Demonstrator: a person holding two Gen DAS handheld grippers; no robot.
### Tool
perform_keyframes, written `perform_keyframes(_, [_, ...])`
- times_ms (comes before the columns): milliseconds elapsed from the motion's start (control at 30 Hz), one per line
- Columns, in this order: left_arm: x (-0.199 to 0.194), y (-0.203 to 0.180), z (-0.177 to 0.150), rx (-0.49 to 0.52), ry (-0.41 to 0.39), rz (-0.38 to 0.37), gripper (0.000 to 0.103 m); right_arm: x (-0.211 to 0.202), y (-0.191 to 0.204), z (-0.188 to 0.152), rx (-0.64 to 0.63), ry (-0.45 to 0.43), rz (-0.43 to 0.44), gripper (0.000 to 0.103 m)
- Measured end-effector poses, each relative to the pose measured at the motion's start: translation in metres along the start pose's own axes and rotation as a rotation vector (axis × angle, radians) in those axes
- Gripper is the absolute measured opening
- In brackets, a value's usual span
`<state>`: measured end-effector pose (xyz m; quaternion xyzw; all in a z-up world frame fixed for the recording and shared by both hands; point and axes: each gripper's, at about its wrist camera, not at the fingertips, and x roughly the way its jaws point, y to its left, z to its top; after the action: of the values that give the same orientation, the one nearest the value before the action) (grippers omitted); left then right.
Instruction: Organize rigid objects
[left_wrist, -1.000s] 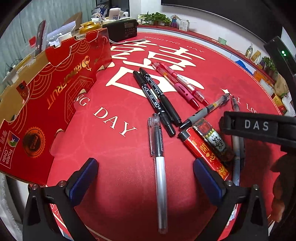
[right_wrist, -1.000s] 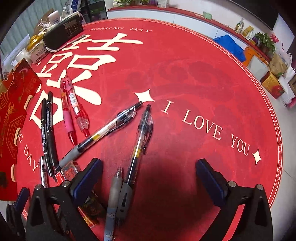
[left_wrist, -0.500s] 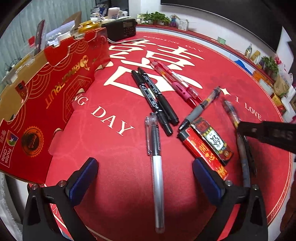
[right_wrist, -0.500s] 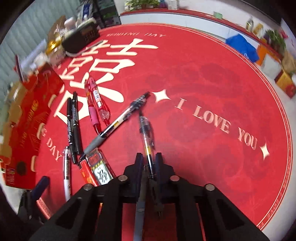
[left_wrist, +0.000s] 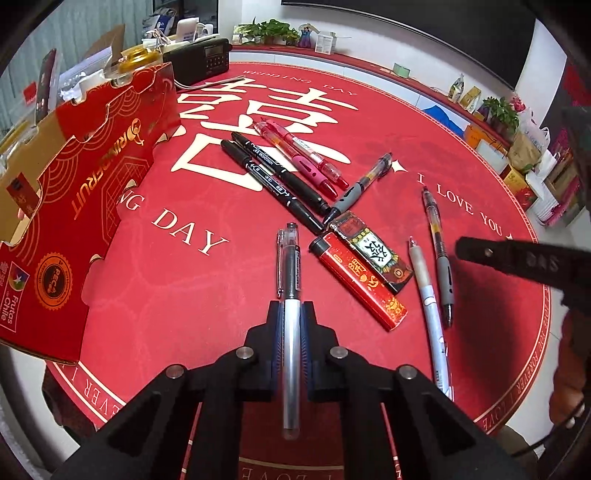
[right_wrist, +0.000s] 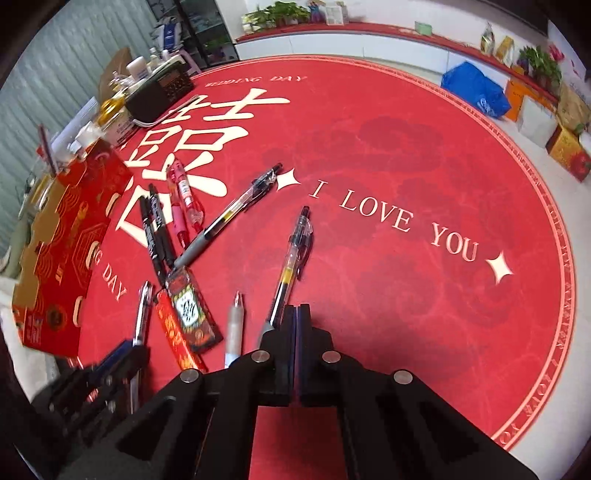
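Note:
My left gripper (left_wrist: 291, 314) points steeply down at the red mat. Its jaws are closing and the pads press on a silver-barrelled pen (left_wrist: 290, 258) with a clear cap. The same gripper (right_wrist: 125, 350) shows blurred at the lower left of the right wrist view. My right gripper (right_wrist: 297, 314) is closing its last bit, pads together, with nothing between them. A clear gel pen (right_wrist: 291, 258) with a grey grip lies just left of its fingers. In the left wrist view the right gripper (left_wrist: 461, 250) hovers beside that gel pen (left_wrist: 437, 240).
On the mat lie two black markers (left_wrist: 273, 181), two pink pens (left_wrist: 303, 158), a grey-grip pen (left_wrist: 358, 188), a white pen (left_wrist: 428, 299), a red lighter (left_wrist: 358, 280) and a dark lighter (left_wrist: 373, 251). An open red fruit box (left_wrist: 74, 206) stands at the left, with a black radio (left_wrist: 199, 59) behind it.
The left jaws went from wide open to closed on the silver pen. The right jaws closed around the clear gel pen, which now lies beside them. The right gripper has shifted sideways.

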<state>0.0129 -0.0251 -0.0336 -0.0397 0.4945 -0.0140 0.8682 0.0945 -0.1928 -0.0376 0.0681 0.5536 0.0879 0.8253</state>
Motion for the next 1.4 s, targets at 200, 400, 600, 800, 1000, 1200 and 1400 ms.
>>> perform_keyframes(200, [-0.001,-0.001,-0.002,-0.006,-0.009,0.009,0.011,0.012,0.020,0.002,-0.063,-0.005,-0.028,0.029])
perform_keyframes(400, [-0.001,-0.009,-0.004,0.037,-0.021,0.053,0.011,0.017,0.045,-0.004,-0.239,-0.010,-0.133,0.015])
perform_keyframes(600, [-0.002,-0.001,-0.003,0.008,-0.008,0.004,0.010,0.012,0.026,-0.004,-0.174,0.015,-0.028,0.000])
perform_keyframes(800, [-0.002,-0.001,-0.004,0.015,-0.015,0.003,0.010,0.014,0.021,0.002,-0.126,0.008,0.042,0.001])
perform_keyframes(1000, [-0.002,-0.001,-0.004,0.018,-0.012,0.008,0.010,0.019,0.033,0.012,-0.123,-0.017,0.048,0.001])
perform_keyframes(1200, [-0.002,-0.001,-0.005,0.021,-0.014,0.011,0.011,0.007,0.022,0.013,-0.060,-0.096,0.048,0.068])
perform_keyframes(1400, [-0.002,-0.005,-0.006,0.034,-0.018,0.028,0.011,0.018,0.036,0.017,-0.137,-0.039,-0.001,0.054])
